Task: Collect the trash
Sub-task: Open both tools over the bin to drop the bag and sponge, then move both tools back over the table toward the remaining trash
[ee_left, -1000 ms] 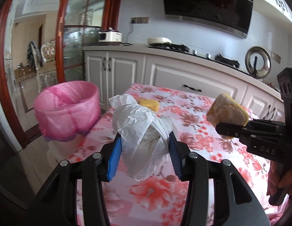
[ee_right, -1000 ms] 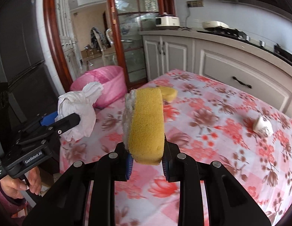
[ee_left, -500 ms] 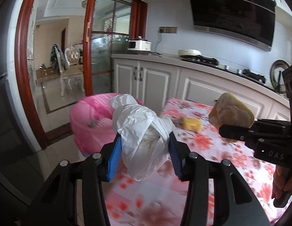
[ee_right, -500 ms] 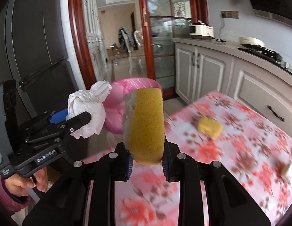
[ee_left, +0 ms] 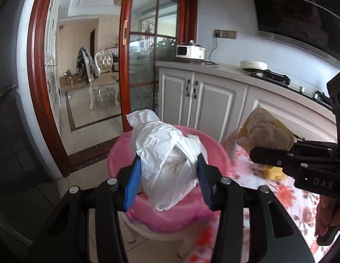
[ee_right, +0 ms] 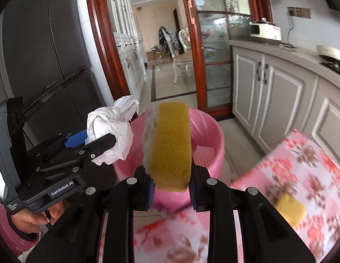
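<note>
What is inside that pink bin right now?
Mostly the pink liner of the bin shows, with ribbed wall through it. The white plastic bag in the left gripper and the sponge in the right gripper cover its bottom, so any contents are hidden.

My left claw point(ee_left: 167, 175) is black with blue pads point(ee_left: 132, 185), silver screws; my sleeve point(ee_right: 9, 225) is pink.

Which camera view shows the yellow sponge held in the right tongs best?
The right wrist view: the yellow sponge stands upright and fills the centre, clamped between the right tongs, in front of the pink bin. The left wrist view shows only its worn whitish end, from the side, at the right edge.
</note>
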